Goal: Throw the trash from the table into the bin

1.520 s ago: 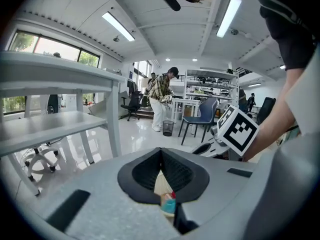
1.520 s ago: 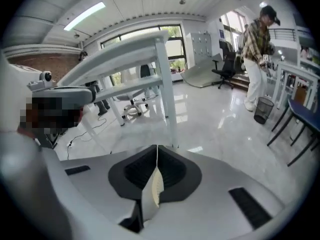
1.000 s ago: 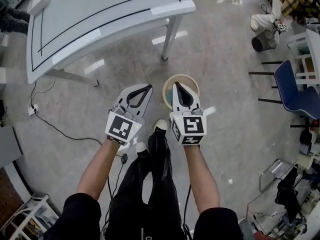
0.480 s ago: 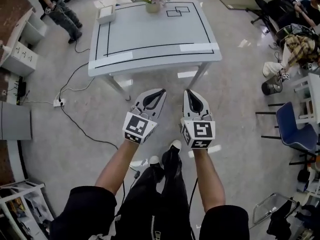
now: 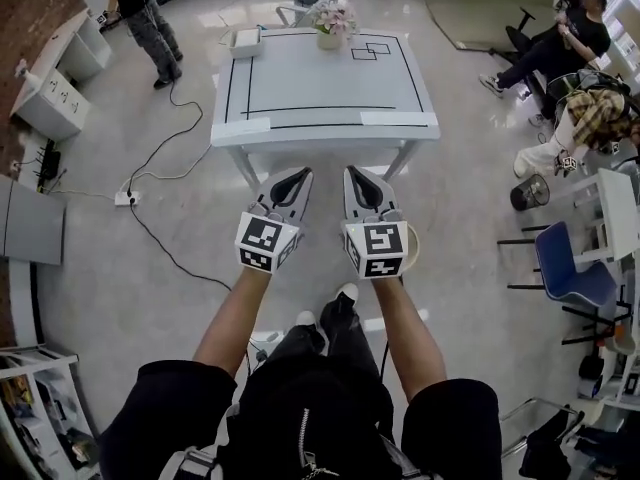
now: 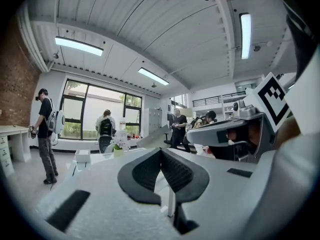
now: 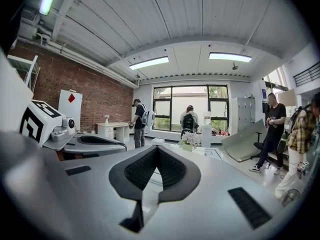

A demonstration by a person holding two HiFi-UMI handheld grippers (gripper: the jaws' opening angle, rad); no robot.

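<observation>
Grippers and camera have both lifted within the last second. A second ago the head view looked straight down at the bin on the floor, with both claws hanging over its rim. Now it takes in the whole table (image 5: 320, 118), and the bin (image 5: 411, 248) shows only as a pale sliver of rim beside the right gripper's marker cube. I read this as a drop already made and the person turning back to the table for whatever is left.

The left gripper (image 5: 298, 176) has its jaws pressed together, tips meeting with nothing between them in the left gripper view (image 6: 160, 150). The right gripper (image 5: 355, 172) is closed the same way and is just as empty in the right gripper view (image 7: 157, 148). Both point level toward the near edge of the table and stop short of it.

As for trash, none is plain on the tabletop. It carries a flower pot (image 5: 333, 23) at the far edge, a white box (image 5: 245, 41) at the far left corner, and black tape lines. The box may hold something, but it is too small to tell. What lies in the bin is hidden under the right gripper. A dark bucket (image 5: 528, 192) stands well off to the right, its contents unreadable.
</observation>
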